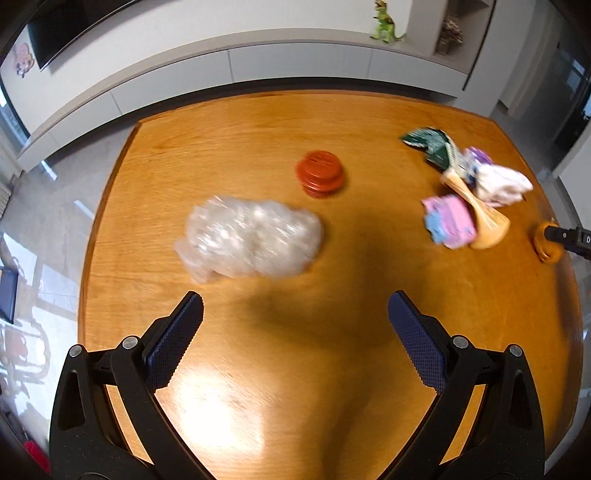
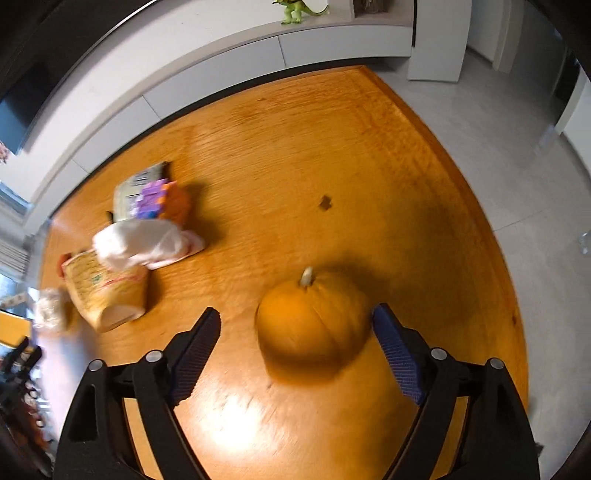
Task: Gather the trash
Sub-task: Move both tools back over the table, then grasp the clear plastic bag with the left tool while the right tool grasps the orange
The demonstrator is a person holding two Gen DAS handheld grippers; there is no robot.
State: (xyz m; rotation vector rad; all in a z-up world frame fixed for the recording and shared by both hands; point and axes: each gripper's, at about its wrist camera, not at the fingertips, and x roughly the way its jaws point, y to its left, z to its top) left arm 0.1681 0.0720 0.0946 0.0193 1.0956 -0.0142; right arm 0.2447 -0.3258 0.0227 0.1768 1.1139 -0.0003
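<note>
A crumpled clear plastic bag (image 1: 251,240) lies on the wooden table (image 1: 258,129), just beyond my left gripper (image 1: 295,299), which is open and empty. At the right sits a trash pile: a green wrapper (image 1: 424,144), a white crumpled bag (image 1: 502,184), a pink and blue wrapper (image 1: 448,221) and a tipped yellow paper cup (image 1: 484,221). The right wrist view shows the same cup (image 2: 107,295), white bag (image 2: 144,243) and a purple wrapper (image 2: 155,199) off to the left. My right gripper (image 2: 297,312) is open above a small orange pumpkin (image 2: 314,332); the pads do not press on it.
A stack of red lids (image 1: 320,173) stands mid-table behind the plastic bag. A low white cabinet (image 1: 295,62) with a green toy dinosaur (image 1: 386,26) runs along the far side. Grey floor (image 2: 517,166) lies past the table's right edge. The images are motion-blurred.
</note>
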